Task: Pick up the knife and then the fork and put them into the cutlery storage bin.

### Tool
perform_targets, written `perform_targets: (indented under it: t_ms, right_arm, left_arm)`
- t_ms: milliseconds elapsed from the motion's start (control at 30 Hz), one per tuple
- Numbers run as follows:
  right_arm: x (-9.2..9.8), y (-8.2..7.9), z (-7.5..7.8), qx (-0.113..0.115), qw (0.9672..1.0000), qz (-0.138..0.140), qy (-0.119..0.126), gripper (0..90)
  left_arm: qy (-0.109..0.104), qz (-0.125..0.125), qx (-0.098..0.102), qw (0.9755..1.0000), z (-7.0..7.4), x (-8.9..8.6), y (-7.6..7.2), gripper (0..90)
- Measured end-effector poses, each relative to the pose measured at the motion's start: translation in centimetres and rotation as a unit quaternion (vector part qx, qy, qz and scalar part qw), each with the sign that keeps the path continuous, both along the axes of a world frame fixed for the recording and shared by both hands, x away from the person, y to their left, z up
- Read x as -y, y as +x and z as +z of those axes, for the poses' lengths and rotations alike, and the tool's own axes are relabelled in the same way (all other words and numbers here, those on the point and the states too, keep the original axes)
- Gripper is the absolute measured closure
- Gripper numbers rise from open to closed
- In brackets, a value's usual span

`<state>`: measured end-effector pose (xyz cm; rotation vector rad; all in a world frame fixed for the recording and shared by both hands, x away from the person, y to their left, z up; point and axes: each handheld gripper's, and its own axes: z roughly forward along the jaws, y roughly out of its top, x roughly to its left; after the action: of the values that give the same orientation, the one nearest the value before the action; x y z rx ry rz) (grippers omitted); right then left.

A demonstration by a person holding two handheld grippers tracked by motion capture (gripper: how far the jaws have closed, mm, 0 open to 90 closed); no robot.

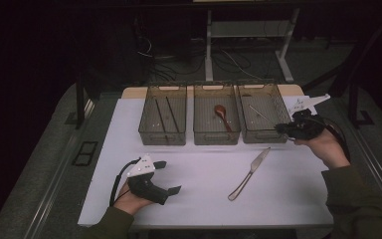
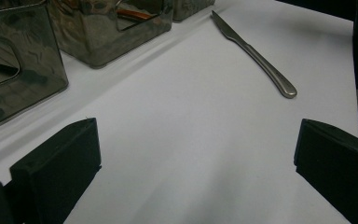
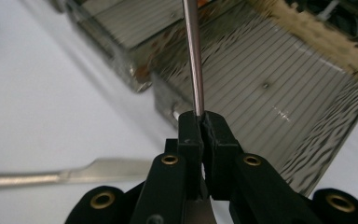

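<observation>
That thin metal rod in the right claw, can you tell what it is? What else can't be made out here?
- Thin rod: the right gripper view's top edge cuts off its far end, so its kind is unclear; in the high view it is too small.
- Knife: blurred in the right gripper view, with its handle end cut off by the left edge.
- Two dark sticks in the left bin: too dim and small in the high view to identify.
</observation>
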<state>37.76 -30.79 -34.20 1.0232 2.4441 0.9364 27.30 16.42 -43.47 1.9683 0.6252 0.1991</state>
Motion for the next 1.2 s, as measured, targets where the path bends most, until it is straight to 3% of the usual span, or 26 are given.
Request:
perform_targets:
  t_ms: [300,467,700,933,1133,1200]
  right_arm:
    - [-0.8,3.9,1.0,0.009,0.9991,-0.038,0.014,85.5]
    - [-1.0,6.1,0.1,0.004,0.9980,-0.060,0.019,85.5]
    - [-1.0,8.6,-1.6,-0.024,0.9949,-0.094,0.026,85.5]
    - [-1.4,9.7,-3.7,-0.055,0.9923,-0.109,0.018,85.5]
    - [-1.5,9.8,-4.0,-0.058,0.9917,-0.113,0.016,83.1]
    - [-1.4,9.7,-3.8,-0.050,0.9913,-0.118,0.031,76.4]
  left_arm:
    - [0.000,-0.001,0.000,1.0000,0.0,0.0,0.0,0.0]
    - [-0.001,-0.002,0.000,1.0000,0.0,-0.1,0.0,0.0]
    - [-0.001,-0.003,0.000,1.0000,0.0,-0.1,0.0,0.0]
    - [-0.001,-0.003,0.000,1.0000,0.0,0.0,0.0,0.0]
    - [-0.001,-0.003,0.000,1.0000,0.0,0.0,0.0,0.0]
    - [-0.001,-0.003,0.000,1.0000,0.0,0.0,0.0,0.0]
